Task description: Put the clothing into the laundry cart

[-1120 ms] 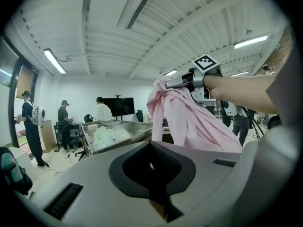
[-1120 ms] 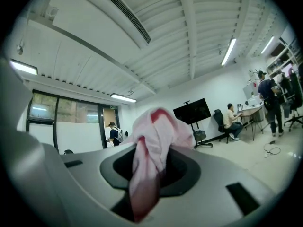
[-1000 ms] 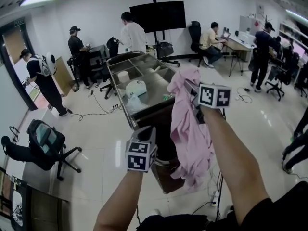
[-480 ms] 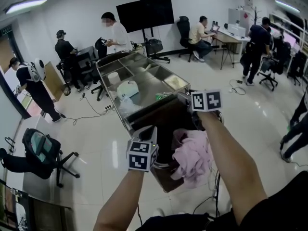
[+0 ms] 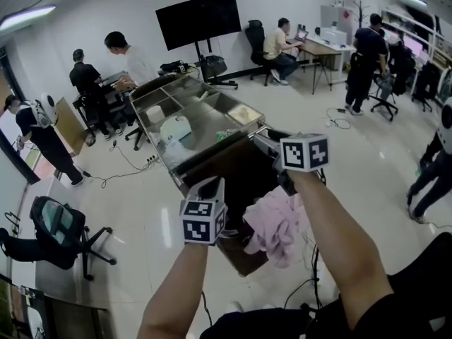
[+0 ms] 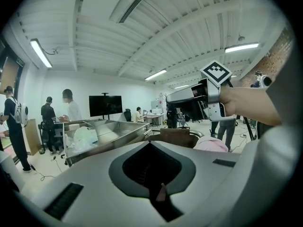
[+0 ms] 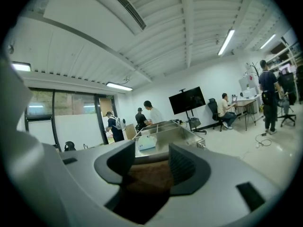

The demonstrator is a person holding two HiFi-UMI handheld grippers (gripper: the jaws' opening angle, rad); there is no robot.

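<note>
Head view looks steeply down; both gripper views face the steel table.

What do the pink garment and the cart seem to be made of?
Pink garment: soft thin cloth, matte, since it lies crumpled in loose folds. Cart: probably stainless steel, brushed, since it is grey and shines under the lights.

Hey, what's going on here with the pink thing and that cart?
A person with a claw in each hand is loading laundry. The pink garment lies bunched in the brown laundry cart, at its edge. The right claw hangs over the cart with nothing between its jaws, which are closing. The left claw is shut and empty.
</note>
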